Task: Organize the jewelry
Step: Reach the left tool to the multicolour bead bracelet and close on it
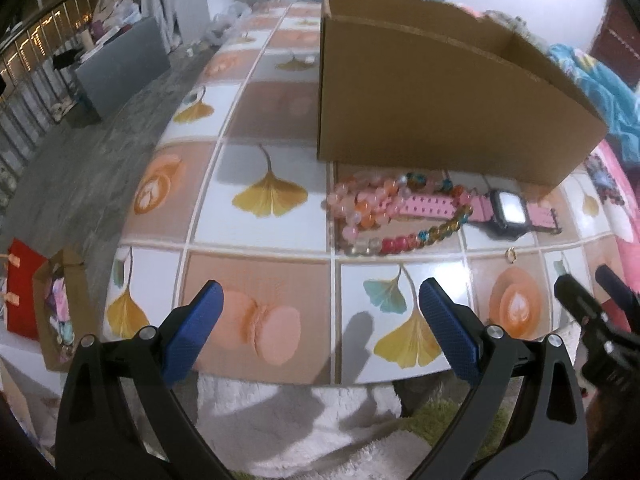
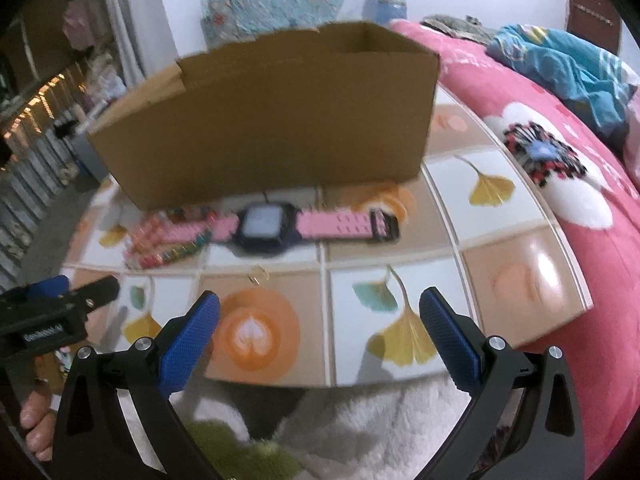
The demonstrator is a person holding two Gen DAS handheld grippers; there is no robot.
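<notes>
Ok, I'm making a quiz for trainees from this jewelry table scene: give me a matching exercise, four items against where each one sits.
Items:
1. open brown cardboard box
2. pink-strapped watch with dark square case
3. heap of multicoloured bead bracelets
4. small gold ring

Places:
A. nearest the grippers, alone on a tile
B. at the back, behind all the jewelry
C. right of the beads, strap laid flat
D. left end of the jewelry row

Pairs: 1-B, 2-C, 3-D, 4-A

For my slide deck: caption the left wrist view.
Open left gripper faces beaded bracelets and pink-strapped watch before brown cardboard box.
</notes>
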